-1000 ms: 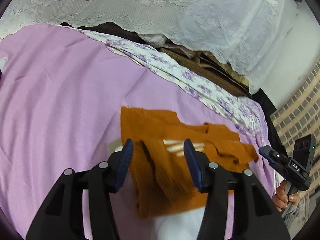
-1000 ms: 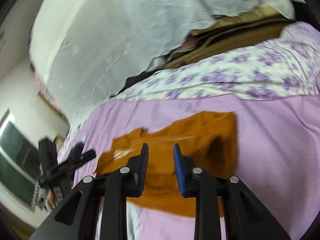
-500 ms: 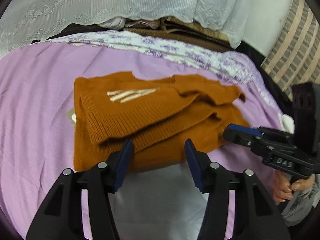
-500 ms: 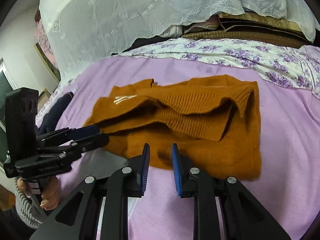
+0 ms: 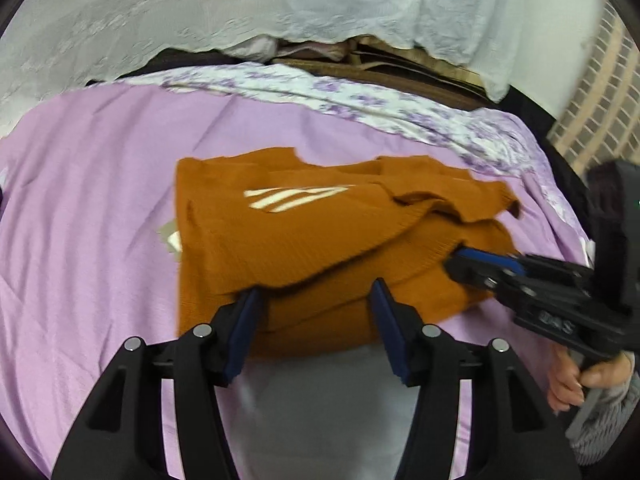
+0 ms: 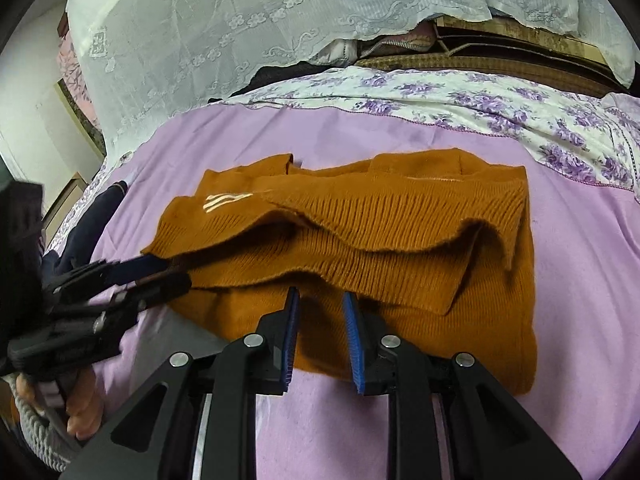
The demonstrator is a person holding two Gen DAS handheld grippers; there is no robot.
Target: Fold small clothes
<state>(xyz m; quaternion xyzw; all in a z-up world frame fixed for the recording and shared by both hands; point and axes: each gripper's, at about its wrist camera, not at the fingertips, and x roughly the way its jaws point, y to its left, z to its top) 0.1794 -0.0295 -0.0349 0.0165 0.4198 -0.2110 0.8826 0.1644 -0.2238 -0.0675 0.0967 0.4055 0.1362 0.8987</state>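
On the lilac bedspread (image 6: 400, 140) in front of me lies the orange knitted sweater (image 6: 400, 248), already doubled over itself: an upper layer with loose, wavy ribbed edges rests on a flatter lower layer, and a pale striped mark (image 5: 296, 198) shows near the neckline. It sits in the middle of the spread, short of the floral sheet (image 6: 520, 108) and the white lace cover (image 6: 240, 20) behind it.

My left gripper (image 5: 316, 324) is at the near hem, jaws roughly half apart. They have just been opening, and the sweater's edge lies between the pads, though I see no pad pressing on the cloth. My right gripper (image 6: 320, 320) is at the near hem further along, jaws narrowly parted, with cloth beneath the tips but nothing pinched. Seen from the left wrist, its tips reach the right-hand side of the bundle, under the upper layer's edge.

My judgement: one fold is laid and both tools are placed to take the near edge for the next. That move calls for each jaw to close on every layer at its corner, the lift kept level, and the slack upper layer carried along, not left to slide.
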